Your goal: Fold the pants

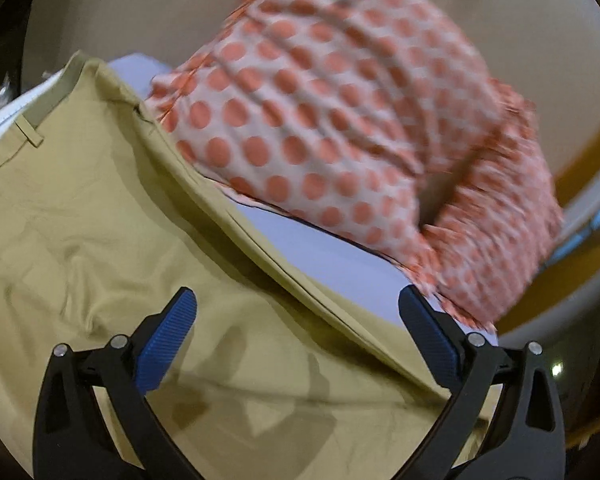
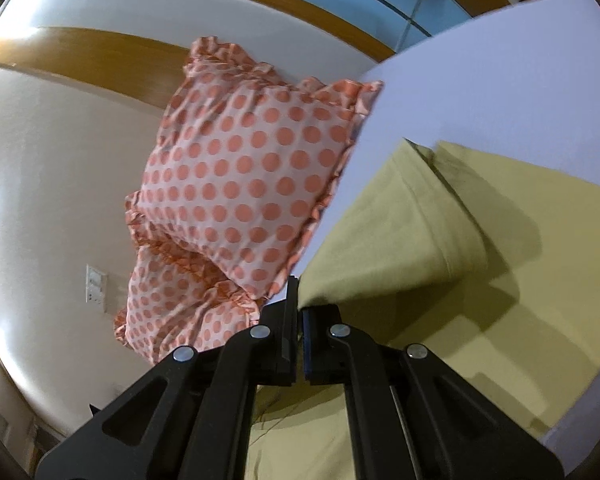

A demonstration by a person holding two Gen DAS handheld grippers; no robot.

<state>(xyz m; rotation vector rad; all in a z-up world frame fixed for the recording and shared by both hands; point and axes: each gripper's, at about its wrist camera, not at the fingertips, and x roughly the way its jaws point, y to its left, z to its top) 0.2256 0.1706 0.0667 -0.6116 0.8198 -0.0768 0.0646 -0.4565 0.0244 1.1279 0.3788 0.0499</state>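
Note:
Khaki pants lie spread on a white bed sheet, waistband and belt loop at upper left in the left wrist view. My left gripper is open just above the pants, blue pads wide apart, holding nothing. In the right wrist view my right gripper is shut on a folded edge of the pants, lifting it so a fold of cloth hangs over the flat part below.
Two orange polka-dot pillows lie at the head of the bed, close to the pants' edge; they also show in the left wrist view. A cream wall with a wooden headboard strip and a wall switch lies behind.

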